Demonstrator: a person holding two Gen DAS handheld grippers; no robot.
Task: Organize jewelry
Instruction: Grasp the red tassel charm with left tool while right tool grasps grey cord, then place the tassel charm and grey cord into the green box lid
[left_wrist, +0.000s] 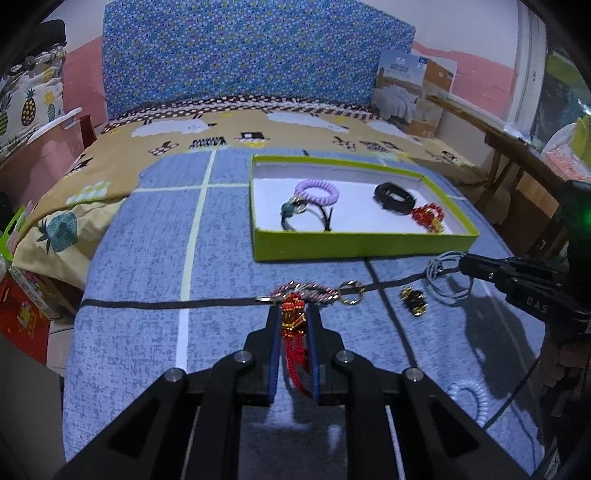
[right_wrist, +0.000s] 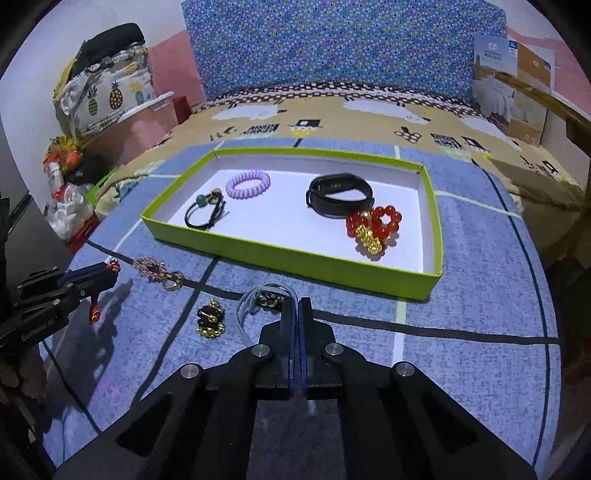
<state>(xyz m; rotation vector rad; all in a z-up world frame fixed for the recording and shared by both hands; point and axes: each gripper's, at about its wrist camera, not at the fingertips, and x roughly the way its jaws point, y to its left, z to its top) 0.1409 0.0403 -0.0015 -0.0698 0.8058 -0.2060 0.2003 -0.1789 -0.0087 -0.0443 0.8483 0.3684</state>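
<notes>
We find the green box (right_wrist: 295, 254) lying open on the blue cloth (left_wrist: 147, 240), and in it a purple coil band (right_wrist: 248, 184) and a black hair tie (right_wrist: 205, 214) toward its left end, a black wristband (right_wrist: 340, 197) and a red bead bracelet (right_wrist: 373, 229) toward its right end. In front of the box, on the cloth, we note three pieces outside it. The left gripper (left_wrist: 293, 314) has its pads pressed on a red beaded charm (left_wrist: 293, 317), whose tassel hangs between the fingers; the charm's pink braided part and gold ring (left_wrist: 351, 291) lie just beyond the tips. The right gripper (right_wrist: 297, 301) is clamped on a thin grey cord loop (right_wrist: 251, 306), its jaws meeting with no gap that we can see. A small black and gold trinket (right_wrist: 210, 319) rests on the cloth between the two grippers, touching neither. A patterned bedspread (right_wrist: 369, 122) and a blue dotted headboard (left_wrist: 258, 51) lie beyond the cloth.
</notes>
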